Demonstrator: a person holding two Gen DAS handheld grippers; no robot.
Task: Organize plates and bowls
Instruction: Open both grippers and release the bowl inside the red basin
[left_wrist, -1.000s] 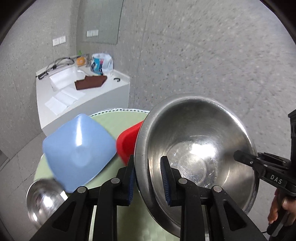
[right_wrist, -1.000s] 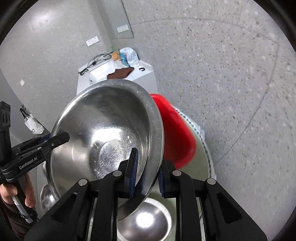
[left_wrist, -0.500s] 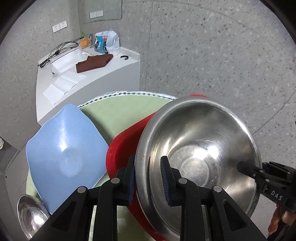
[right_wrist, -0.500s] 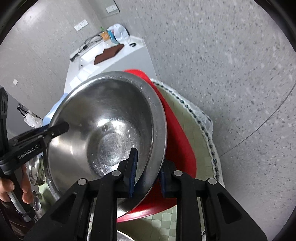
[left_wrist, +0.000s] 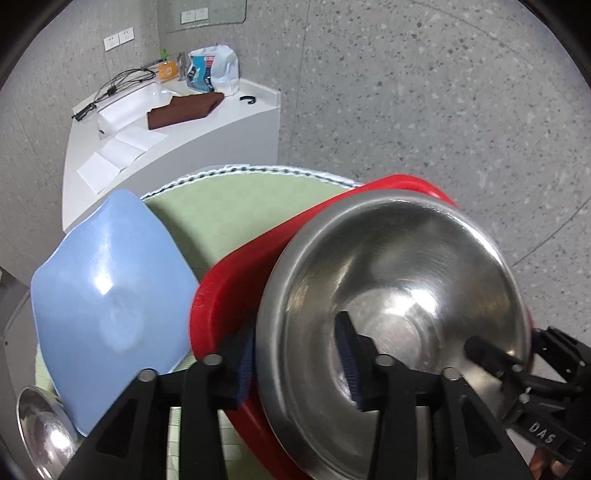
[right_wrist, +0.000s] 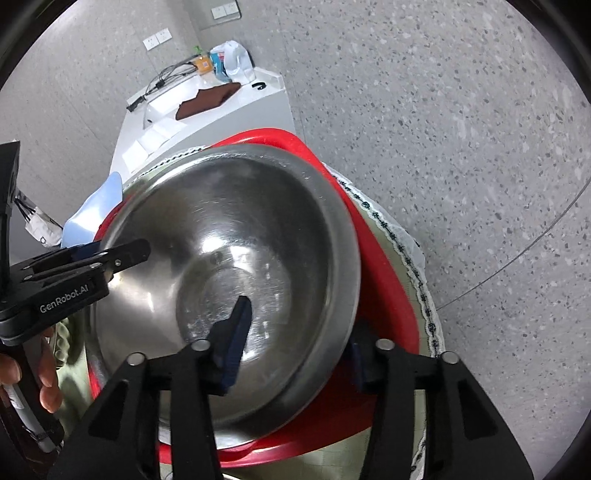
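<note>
Two grippers, one steel bowl (left_wrist: 399, 317), and it's sitting inside the red basin (left_wrist: 236, 291) on the green table (left_wrist: 229, 210), so nesting looks basically done. What could still go sideways: both sets of fingers straddle the rim, one finger inside and one outside. If either hand pulls back without lifting clear, the inner finger could hook the rim and tip or drag the bowl, and the basin with it. The basin also sits close to the table's edge in the right wrist view, so a sideways tug there isn't great. Steel on plastic will slide easily, I'd guess.

Fingers now: the left gripper (left_wrist: 295, 360) is spread wide, its inner finger down in the bowl and the outer one between bowl and basin wall. It's released, not squeezing anything. Right gripper (right_wrist: 295, 343) is the same story, parted well wider than the rim, inner finger hanging over the bowl's floor. Can't say for sure whether any pad is brushing the metal, the fisheye blur makes that hard to call.

Blue plate (left_wrist: 110, 306) sits just beside the basin on the left, and a smaller steel bowl (left_wrist: 40, 432) is beyond it at the frame's corner, both not yet stacked.
</note>
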